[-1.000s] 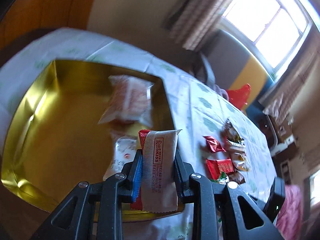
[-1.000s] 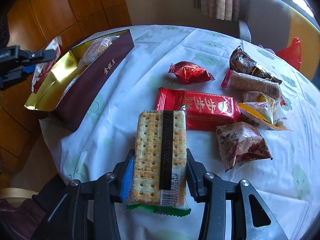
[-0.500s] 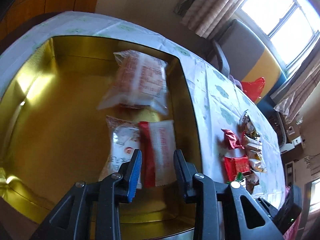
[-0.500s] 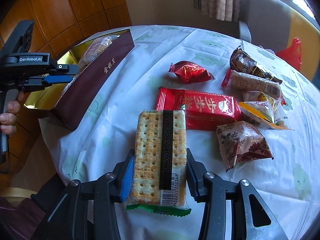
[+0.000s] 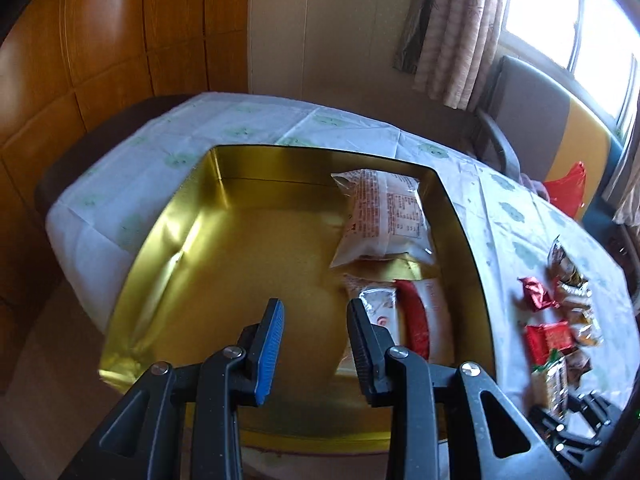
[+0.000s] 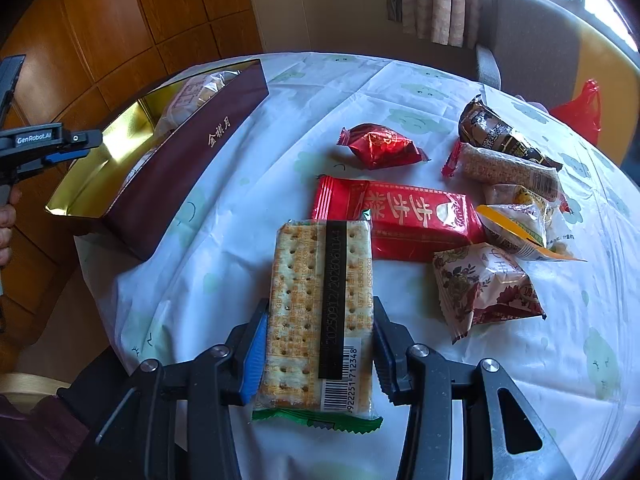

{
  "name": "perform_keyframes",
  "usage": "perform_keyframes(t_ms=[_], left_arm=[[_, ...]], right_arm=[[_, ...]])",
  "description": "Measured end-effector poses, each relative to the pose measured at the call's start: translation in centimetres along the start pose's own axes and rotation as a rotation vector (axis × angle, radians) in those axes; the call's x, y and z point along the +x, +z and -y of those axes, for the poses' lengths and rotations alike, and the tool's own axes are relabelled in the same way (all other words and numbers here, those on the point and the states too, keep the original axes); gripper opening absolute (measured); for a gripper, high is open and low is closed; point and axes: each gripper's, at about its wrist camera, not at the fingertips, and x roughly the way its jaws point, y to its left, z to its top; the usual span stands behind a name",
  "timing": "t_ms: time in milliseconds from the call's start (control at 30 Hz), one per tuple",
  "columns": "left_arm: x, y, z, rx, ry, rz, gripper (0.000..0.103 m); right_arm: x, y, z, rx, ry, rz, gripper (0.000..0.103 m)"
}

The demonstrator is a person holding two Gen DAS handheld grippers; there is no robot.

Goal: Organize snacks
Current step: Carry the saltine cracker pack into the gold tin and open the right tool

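Clothed table (image 6: 224, 264), cracker pack (image 6: 320, 312) clamped between right tongs (image 6: 318, 356)

Two wrist views, angled down — shared gold box (image 5: 168, 240), tablecloth (image 6: 248, 208).

The left gripper (image 5: 314, 344) hangs over a gold box (image 5: 168, 240), and its jaws stand apart with nothing between them. In the box, a clear snack bag (image 5: 384, 216) lies by the far right wall. Nearer, a white snack pack (image 5: 378, 308) and a red and white snack pack (image 5: 428, 320) lie side by side. The box sits on a table (image 5: 280, 124) with a pale cloth. More snacks (image 5: 560, 320) lie in a bunch to the right of the box.
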Motion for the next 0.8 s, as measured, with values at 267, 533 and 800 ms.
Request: perform_keyframes(t_ms=[267, 533, 800], left_arm=[[-1.1, -0.4, 1.1, 0.055, 0.028, 0.046, 0.033], [-1.8, -0.7, 1.6, 0.076, 0.028, 0.063, 0.033], [-1.8, -0.9, 1.8, 0.085, 0.033, 0.062, 0.033]], right_arm=[[-0.1, -0.1, -0.3, 0.011, -0.015, 0.005, 0.047], [-0.9, 0.4, -0.3, 0.034, 0.012, 0.011, 0.046], [-2.2, 1.6, -1.4, 0.037, 0.064, 0.038, 0.046]])
